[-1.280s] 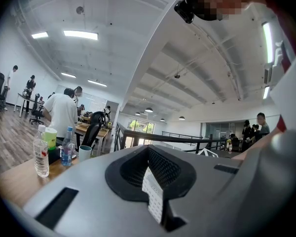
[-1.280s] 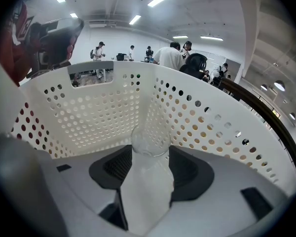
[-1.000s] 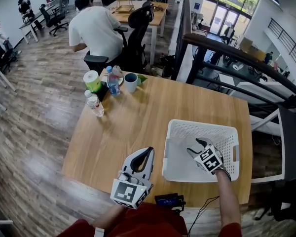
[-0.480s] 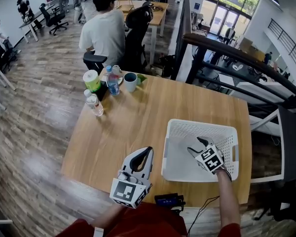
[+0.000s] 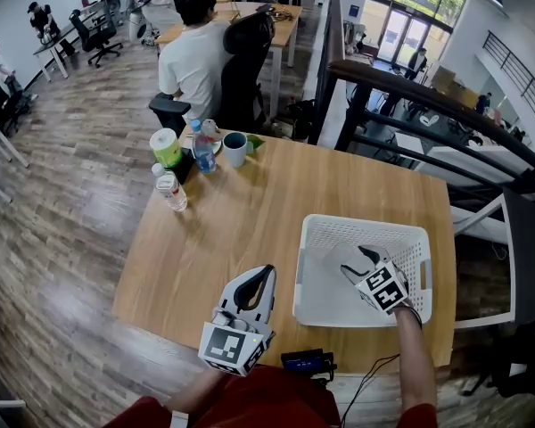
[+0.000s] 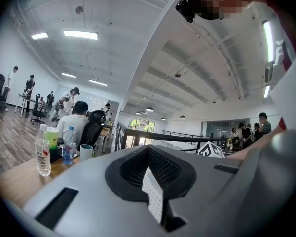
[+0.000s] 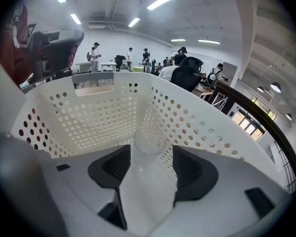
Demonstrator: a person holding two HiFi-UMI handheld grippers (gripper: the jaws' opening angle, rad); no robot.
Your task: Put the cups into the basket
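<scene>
In the head view, the clear glass cup [image 7: 149,139] cannot be made out behind the right gripper [image 5: 357,261] inside the white perforated plastic basket [image 5: 339,230]. In the right gripper view, the cup's base is hidden low between the spread jaws. The left gripper's [image 5: 268,271] grey body blocks most of the wooden table [image 6: 15,179] in its own view. The person's right forearm [image 5: 415,364] is cut off by the bottom edge. The label on the clear plastic water bottle [image 5: 172,190] is too small to read.
</scene>
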